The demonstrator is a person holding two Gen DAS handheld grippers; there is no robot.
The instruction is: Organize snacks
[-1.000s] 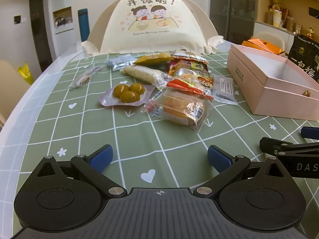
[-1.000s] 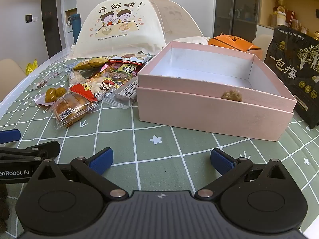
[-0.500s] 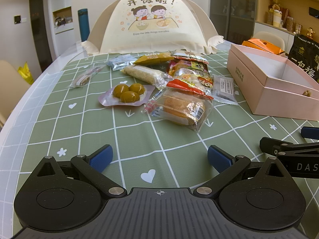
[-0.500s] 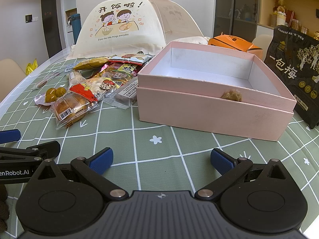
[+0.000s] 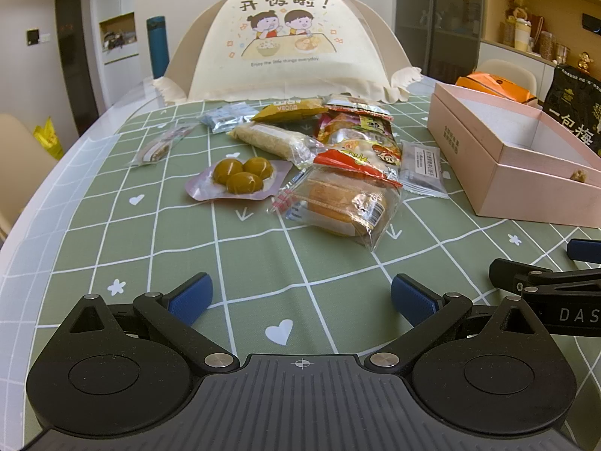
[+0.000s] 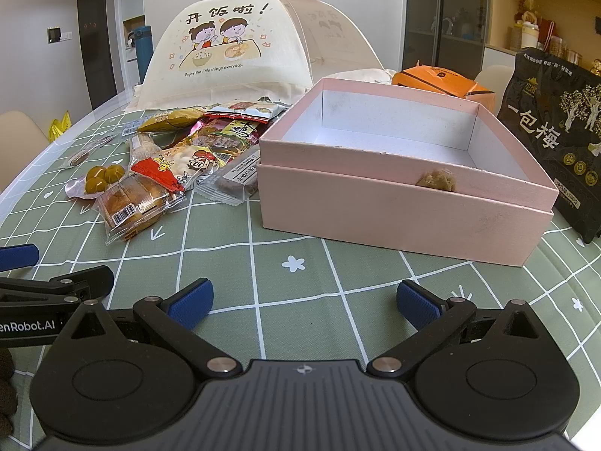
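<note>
A pile of wrapped snacks lies mid-table: a clear-wrapped cake (image 5: 338, 206) (image 6: 131, 203), a pack of three green plums (image 5: 240, 178) (image 6: 99, 180), a red-and-white packet (image 5: 360, 156) (image 6: 176, 165), a grey bar packet (image 5: 420, 167) (image 6: 234, 180) and several more behind. An open pink box (image 5: 465, 143) (image 6: 375, 206) stands to the right with one small brown snack (image 6: 435, 180) inside at its near wall. My left gripper (image 5: 300, 297) is open and empty, well short of the pile. My right gripper (image 6: 302, 297) is open and empty, in front of the box.
A cream mesh food cover (image 5: 289, 49) (image 6: 233, 49) stands behind the snacks. A black plum bag (image 6: 556, 131) and an orange box (image 6: 443, 82) stand right of and behind the pink box. The green checked tablecloth (image 5: 263, 263) ends at the white table edge (image 5: 56, 173) on the left.
</note>
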